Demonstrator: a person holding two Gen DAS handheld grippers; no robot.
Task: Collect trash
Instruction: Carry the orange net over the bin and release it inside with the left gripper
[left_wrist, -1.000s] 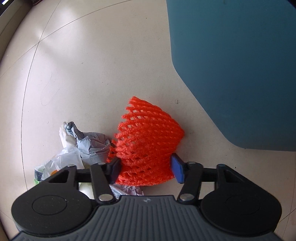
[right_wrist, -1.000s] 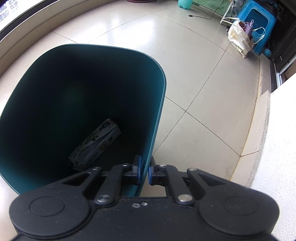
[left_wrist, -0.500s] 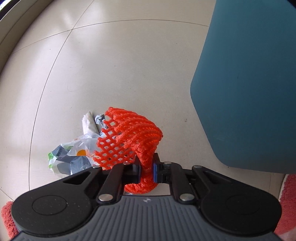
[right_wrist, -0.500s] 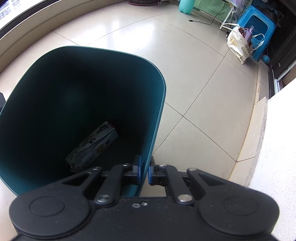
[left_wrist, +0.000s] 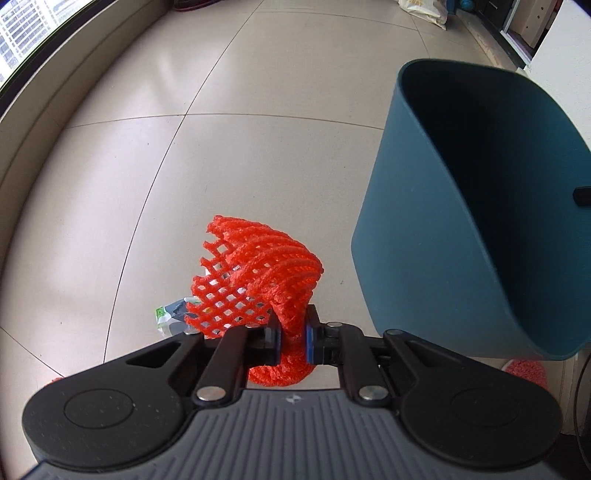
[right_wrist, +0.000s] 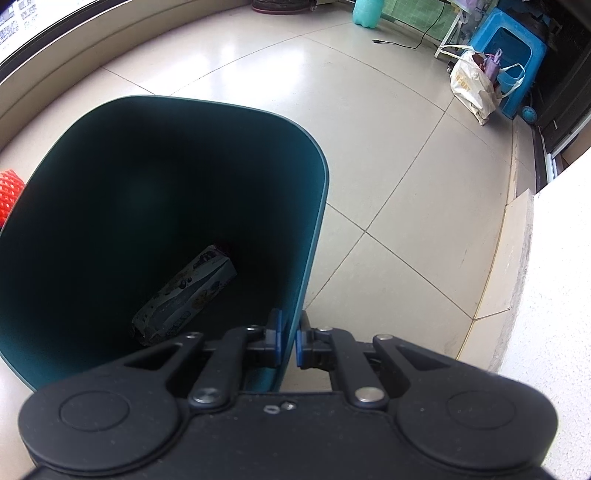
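1. At far left in the left wrist view, a raised ledge (left_wrist: 55, 110) curves along the edge of the tiled floor (left_wrist: 258, 147), with a window above it.
2. Just left of the left gripper (left_wrist: 291, 338), a crumpled plastic wrapper (left_wrist: 173, 314) with a green-and-white corner lies on the floor, mostly hidden behind the gripper's load; its print is too small to read.
3. The left gripper's jaws are pinched narrow on an orange foam net (left_wrist: 258, 277), which bulges up and to the left above the pads, clear of the floor.
4. To the right of the net stands the teal bin (left_wrist: 424, 258), near but not touching it; nothing lies between them.
5. In the right wrist view the net (right_wrist: 9, 192) shows just outside the bin's left wall.
6. Inside the bin (right_wrist: 317, 206) a flattened printed carton (right_wrist: 184, 295) lies on the bottom; its lettering cannot be read.
7. The right gripper (right_wrist: 290, 341) is clamped on the bin's near rim.
8. At far right stand a white tote bag (right_wrist: 472, 88) with unreadable print and a blue plastic stool (right_wrist: 517, 48).
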